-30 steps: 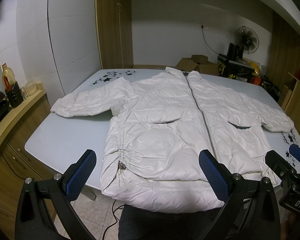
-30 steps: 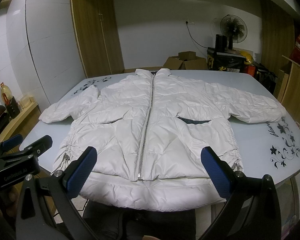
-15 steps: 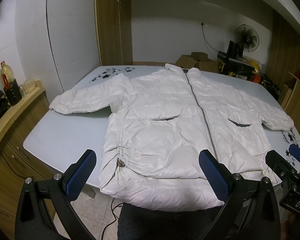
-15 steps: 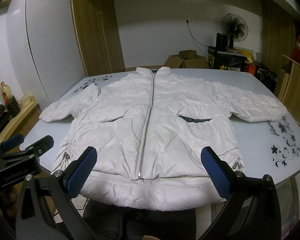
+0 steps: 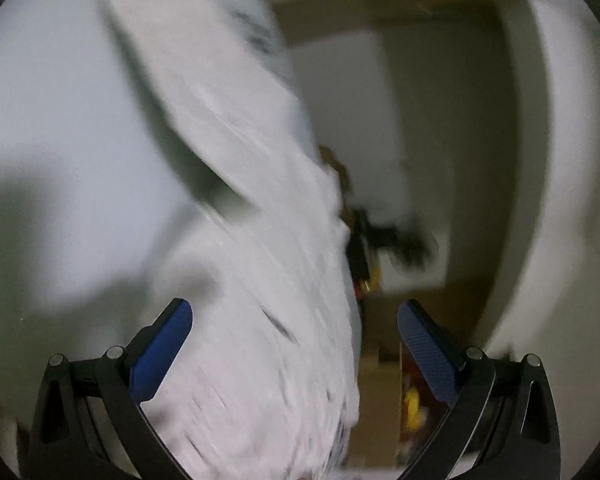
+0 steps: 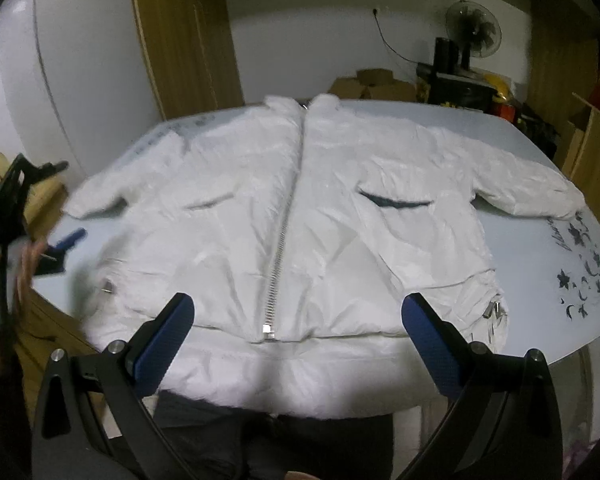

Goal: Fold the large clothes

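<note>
A white puffer jacket (image 6: 319,208) lies front up, zipped, sleeves spread, on a pale blue table (image 6: 547,312); its hem hangs over the near edge. My right gripper (image 6: 296,320) is open and empty just before the hem, centred on the zipper. My left gripper (image 5: 294,328) is open and empty; its view is rolled sideways and blurred, with the jacket (image 5: 260,280) streaking across it. In the right wrist view the left gripper (image 6: 24,204) is held in a hand at the table's left edge, near the left sleeve.
A wooden cabinet (image 6: 44,328) stands left of the table. Cardboard boxes (image 6: 371,84), a fan (image 6: 473,32) and dark equipment sit behind it. Wooden furniture (image 6: 595,144) is at the right. Black floral print (image 6: 583,272) marks the table's right part.
My left gripper has swung fast to the left and rolled sideways, blurring its view. My right gripper has moved slightly closer to the hem. The jacket has not moved.
</note>
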